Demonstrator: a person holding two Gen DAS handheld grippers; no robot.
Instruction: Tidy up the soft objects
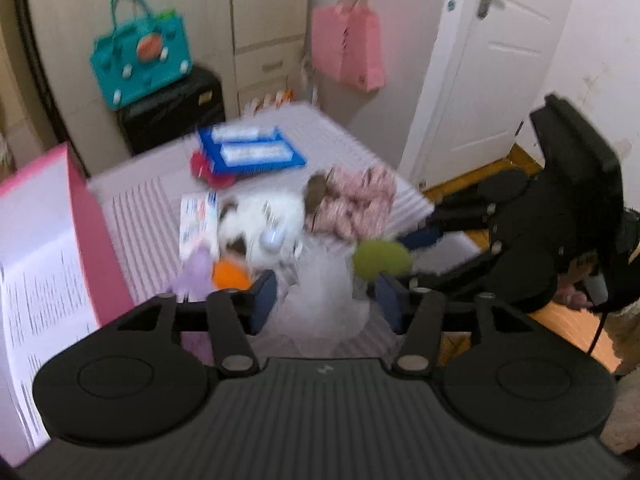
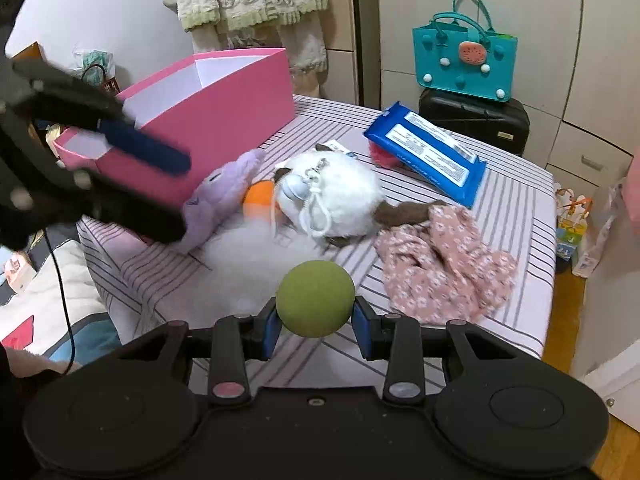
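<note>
Risk: green ball [image 2: 315,298], pinched between the right gripper [image 2: 316,326] pads above the striped table [image 2: 500,216], may squirt free, being round and soft. Left gripper [image 1: 326,300] jaws part-open, empty, over a clear bag [image 1: 320,292]; may snag it.
Count: one ball, one pink box [image 2: 224,108], one white plush [image 2: 336,200], one purple plush [image 2: 224,196], one floral cloth [image 2: 444,256], one wipes pack [image 2: 428,152].

Soft, even indoor light, moderately bright, no hard shadows or glare. Left wrist view smeared by motion blur all over: blue packet [image 1: 251,151] text unreadable, teal bag [image 1: 141,52] streaked. Right wrist view mostly sharp; blur only on left gripper [image 2: 132,184] at 9 o'clock. Fisheye bending at edges, dark corners.
</note>
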